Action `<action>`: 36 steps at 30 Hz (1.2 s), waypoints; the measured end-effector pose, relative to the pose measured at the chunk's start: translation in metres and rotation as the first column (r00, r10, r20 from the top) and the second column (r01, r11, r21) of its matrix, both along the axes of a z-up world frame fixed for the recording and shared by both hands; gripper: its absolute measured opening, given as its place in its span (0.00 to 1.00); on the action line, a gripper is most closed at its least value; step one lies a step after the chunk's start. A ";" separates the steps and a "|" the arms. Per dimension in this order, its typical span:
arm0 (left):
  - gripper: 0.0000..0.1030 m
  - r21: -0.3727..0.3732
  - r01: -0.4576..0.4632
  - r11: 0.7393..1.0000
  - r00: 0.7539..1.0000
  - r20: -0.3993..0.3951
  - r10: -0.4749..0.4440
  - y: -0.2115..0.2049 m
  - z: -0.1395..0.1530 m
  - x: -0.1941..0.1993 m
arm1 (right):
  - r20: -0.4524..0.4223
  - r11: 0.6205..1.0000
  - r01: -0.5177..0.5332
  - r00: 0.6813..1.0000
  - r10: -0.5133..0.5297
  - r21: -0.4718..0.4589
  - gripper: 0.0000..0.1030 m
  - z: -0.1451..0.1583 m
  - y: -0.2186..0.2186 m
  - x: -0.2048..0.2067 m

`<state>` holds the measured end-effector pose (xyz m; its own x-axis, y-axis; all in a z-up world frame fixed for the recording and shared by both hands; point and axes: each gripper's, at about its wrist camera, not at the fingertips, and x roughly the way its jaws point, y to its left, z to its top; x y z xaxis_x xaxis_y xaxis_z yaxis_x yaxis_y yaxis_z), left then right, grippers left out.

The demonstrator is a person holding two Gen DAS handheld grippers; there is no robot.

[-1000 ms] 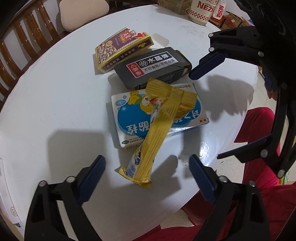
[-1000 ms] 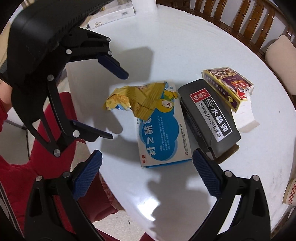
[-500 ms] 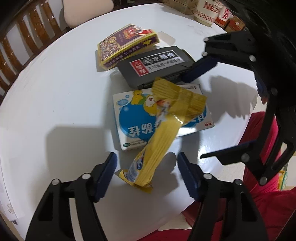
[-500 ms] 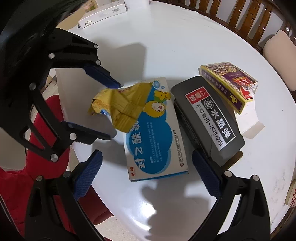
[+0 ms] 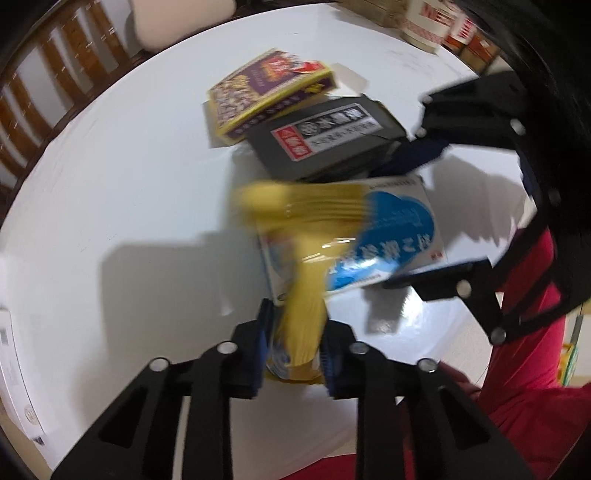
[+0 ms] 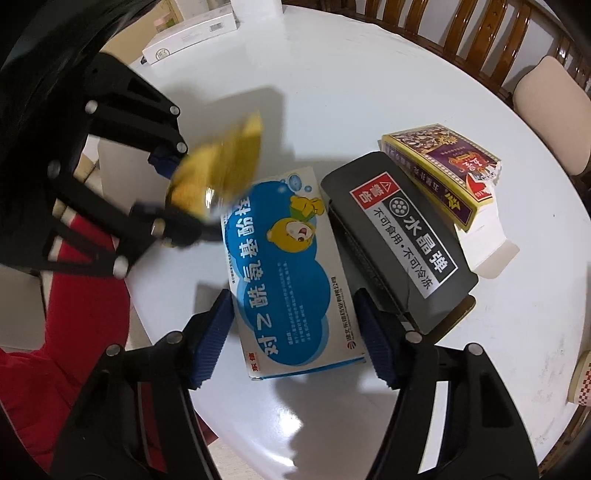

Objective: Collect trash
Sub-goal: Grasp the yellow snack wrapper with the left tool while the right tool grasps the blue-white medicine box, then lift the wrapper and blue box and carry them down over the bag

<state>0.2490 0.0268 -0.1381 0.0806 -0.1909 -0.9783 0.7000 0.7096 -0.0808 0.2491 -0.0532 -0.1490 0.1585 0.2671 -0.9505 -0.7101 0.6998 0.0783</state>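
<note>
A crumpled yellow wrapper is pinched at its lower end by my left gripper, whose jaws are closing and pressing on it. Its upper part is blurred and hangs over the blue and white medicine box. In the right wrist view the wrapper sticks up from the left gripper, near the table's edge. My right gripper straddles the near end of the box, which lies flat on the round white table. Its jaws are closing, and the blue pads meet the box's two long sides.
A dark grey case with a warning label lies right beside the box, and a purple and yellow carton lies behind it. Wooden chairs ring the far side. A paper cup stands at the rim. Red clothing fills the near side.
The left jaws closed onto the wrapper's lower end, and its top swung off the box. The right gripper came down around the box and its jaws narrowed.
</note>
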 end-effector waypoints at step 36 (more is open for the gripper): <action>0.15 -0.039 -0.138 0.990 0.981 0.131 0.142 0.008 0.069 -0.045 | 0.274 0.974 0.208 0.935 -0.224 0.089 0.61 0.109 -0.033 -0.069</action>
<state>0.2036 0.0346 -0.0692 0.2381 -0.1976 -0.9509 0.6001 0.7998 -0.0159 0.1802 -0.0859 -0.0402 0.4762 0.2498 -0.8431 -0.5412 0.8390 -0.0571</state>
